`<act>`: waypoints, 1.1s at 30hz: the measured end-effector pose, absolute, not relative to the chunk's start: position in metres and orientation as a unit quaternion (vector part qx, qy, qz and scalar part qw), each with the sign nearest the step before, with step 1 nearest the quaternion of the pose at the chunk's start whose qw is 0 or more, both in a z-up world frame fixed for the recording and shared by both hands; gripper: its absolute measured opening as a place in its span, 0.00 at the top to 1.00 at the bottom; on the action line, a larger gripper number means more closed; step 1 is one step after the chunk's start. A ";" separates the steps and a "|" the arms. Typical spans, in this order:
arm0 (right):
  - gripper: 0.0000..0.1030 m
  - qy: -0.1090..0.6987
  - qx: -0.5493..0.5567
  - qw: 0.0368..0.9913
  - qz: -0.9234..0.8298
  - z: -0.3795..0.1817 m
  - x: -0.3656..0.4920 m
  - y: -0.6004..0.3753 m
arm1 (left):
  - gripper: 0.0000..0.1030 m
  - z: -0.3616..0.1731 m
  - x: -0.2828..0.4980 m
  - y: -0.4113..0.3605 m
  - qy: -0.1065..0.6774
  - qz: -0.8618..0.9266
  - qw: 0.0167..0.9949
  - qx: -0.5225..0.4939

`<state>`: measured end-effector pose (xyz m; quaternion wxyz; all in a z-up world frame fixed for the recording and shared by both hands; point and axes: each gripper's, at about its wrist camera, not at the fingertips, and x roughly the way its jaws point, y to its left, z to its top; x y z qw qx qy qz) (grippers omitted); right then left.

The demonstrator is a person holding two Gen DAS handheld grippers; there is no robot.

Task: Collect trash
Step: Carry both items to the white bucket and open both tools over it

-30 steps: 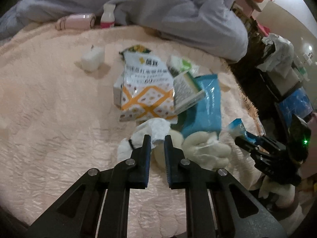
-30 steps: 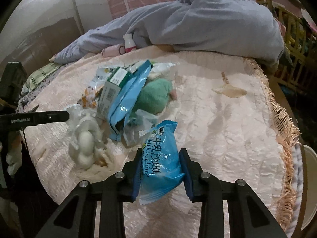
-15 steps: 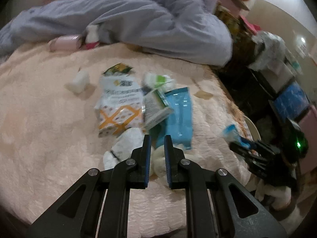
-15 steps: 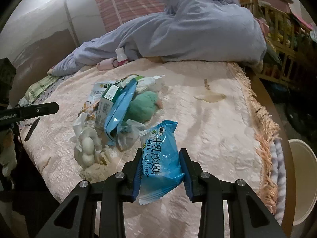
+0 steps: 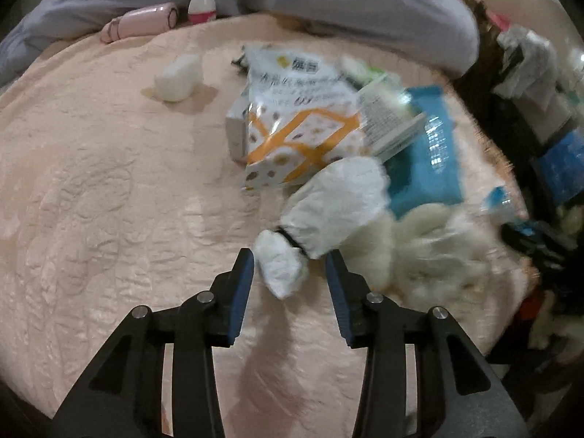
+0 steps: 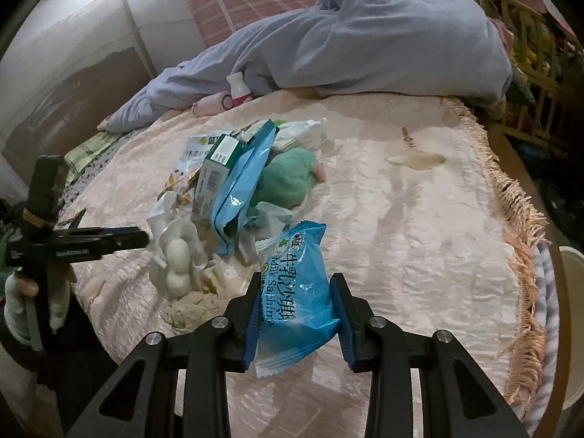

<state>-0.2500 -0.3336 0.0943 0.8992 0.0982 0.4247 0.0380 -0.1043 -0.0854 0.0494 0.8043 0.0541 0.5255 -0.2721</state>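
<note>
My left gripper [image 5: 290,266] is open, its jaws either side of the near end of a crumpled white paper wad [image 5: 328,211] on the pink bedspread [image 5: 109,182]. Behind it lie an orange-and-white snack bag [image 5: 295,124], a small carton [image 5: 390,124] and a blue wrapper [image 5: 430,153]. My right gripper [image 6: 297,304] is shut on a blue Milk Sachima packet [image 6: 295,292], held above the bed. In the right wrist view the trash pile [image 6: 233,175] lies ahead on the left, and the left gripper [image 6: 80,242] reaches in from the left.
A grey-blue quilt [image 6: 365,43] lies across the far side of the bed. A pink case [image 5: 140,22] and a small bottle [image 5: 200,2] lie by it. A white tissue wad [image 5: 179,78] sits apart. A stain [image 6: 416,158] marks the bedspread. A white bin rim [image 6: 571,321] shows beyond the fringed edge.
My left gripper has opened from shut and moved in low, now around the end of the white paper wad. My right gripper still holds the blue packet, shifted slightly toward the bed.
</note>
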 end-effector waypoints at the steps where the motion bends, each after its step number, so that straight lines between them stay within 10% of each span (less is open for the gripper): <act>1: 0.67 0.426 0.097 0.899 0.038 0.094 -0.249 -0.333 | 0.62 0.045 -0.102 -0.086 0.530 -0.267 0.803 0.058; 16: 0.67 0.403 0.102 0.909 0.019 0.110 -0.262 -0.354 | 0.79 0.125 -0.133 -0.072 0.476 -0.327 0.817 -0.014; 33: 0.67 0.399 0.153 0.893 -0.143 0.116 -0.349 -0.513 | 0.79 0.139 -0.221 -0.351 0.489 -0.496 0.716 0.051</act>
